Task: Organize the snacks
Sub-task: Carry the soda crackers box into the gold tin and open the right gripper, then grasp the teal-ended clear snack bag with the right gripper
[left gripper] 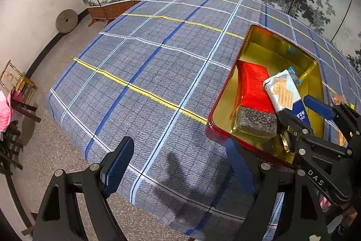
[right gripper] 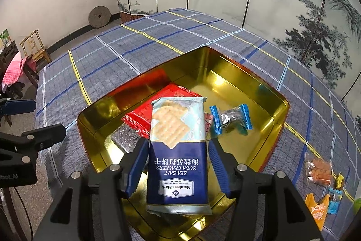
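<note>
An open gold-lined tin (right gripper: 225,64) with a red outside (left gripper: 216,130) stands on the plaid tablecloth. Inside lie a red packet (right gripper: 140,116) (left gripper: 252,83), a dark speckled bar (right gripper: 126,138) (left gripper: 257,123) and a blue-ended candy (right gripper: 230,120). A soda cracker pack (right gripper: 178,150) (left gripper: 283,89) leans on the red packet, its near end inside the tin. My right gripper (right gripper: 178,143) (left gripper: 295,108) straddles the pack, open, with its pads just off the pack's sides. My left gripper (left gripper: 180,164) (right gripper: 38,119) hangs open and empty over the cloth, left of the tin.
Loose snacks lie on the cloth right of the tin: a clear bag of orange pieces (right gripper: 318,169), an orange packet (right gripper: 315,209) and a small blue candy (right gripper: 334,200). The table's near edge (left gripper: 158,216) is close. Chairs (right gripper: 33,49) stand at the left.
</note>
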`<state>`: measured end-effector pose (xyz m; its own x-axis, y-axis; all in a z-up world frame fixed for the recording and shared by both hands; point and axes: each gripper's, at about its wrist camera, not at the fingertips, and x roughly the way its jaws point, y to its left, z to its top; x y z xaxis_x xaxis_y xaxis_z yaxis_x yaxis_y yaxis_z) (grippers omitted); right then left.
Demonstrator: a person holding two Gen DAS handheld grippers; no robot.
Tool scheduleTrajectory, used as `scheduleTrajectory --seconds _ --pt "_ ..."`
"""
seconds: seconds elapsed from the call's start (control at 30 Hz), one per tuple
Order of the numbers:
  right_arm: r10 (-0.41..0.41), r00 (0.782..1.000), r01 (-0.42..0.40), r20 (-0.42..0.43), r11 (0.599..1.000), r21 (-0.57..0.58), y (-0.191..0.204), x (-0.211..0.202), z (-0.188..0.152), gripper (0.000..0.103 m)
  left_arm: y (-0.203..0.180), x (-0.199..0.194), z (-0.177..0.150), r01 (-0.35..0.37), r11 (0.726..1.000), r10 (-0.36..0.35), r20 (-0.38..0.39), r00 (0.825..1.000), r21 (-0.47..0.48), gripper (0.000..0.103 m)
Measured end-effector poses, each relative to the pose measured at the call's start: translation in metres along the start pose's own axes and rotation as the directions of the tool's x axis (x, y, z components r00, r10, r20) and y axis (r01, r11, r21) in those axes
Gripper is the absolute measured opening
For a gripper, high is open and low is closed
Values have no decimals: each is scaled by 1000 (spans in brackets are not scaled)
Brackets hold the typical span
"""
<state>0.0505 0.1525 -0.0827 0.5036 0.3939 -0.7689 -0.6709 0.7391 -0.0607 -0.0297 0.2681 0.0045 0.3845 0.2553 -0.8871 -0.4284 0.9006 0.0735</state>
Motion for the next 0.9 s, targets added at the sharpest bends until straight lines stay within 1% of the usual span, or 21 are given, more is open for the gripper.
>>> scheduleTrajectory --seconds 0.2,0.43,0.9 --pt "-19 1000 19 12 1000 -13 -3 -6 -2 56 -7 -4 1 -1 1000 1 7 1000 16 81" --pt "-28 999 28 23 1000 4 -14 -16 -6 56 -18 -8 2 0 999 -1 13 1000 41 81" --pt "-77 996 75 33 995 64 -55 -35 -25 56 -53 -19 2 10 994 -13 30 999 109 81"
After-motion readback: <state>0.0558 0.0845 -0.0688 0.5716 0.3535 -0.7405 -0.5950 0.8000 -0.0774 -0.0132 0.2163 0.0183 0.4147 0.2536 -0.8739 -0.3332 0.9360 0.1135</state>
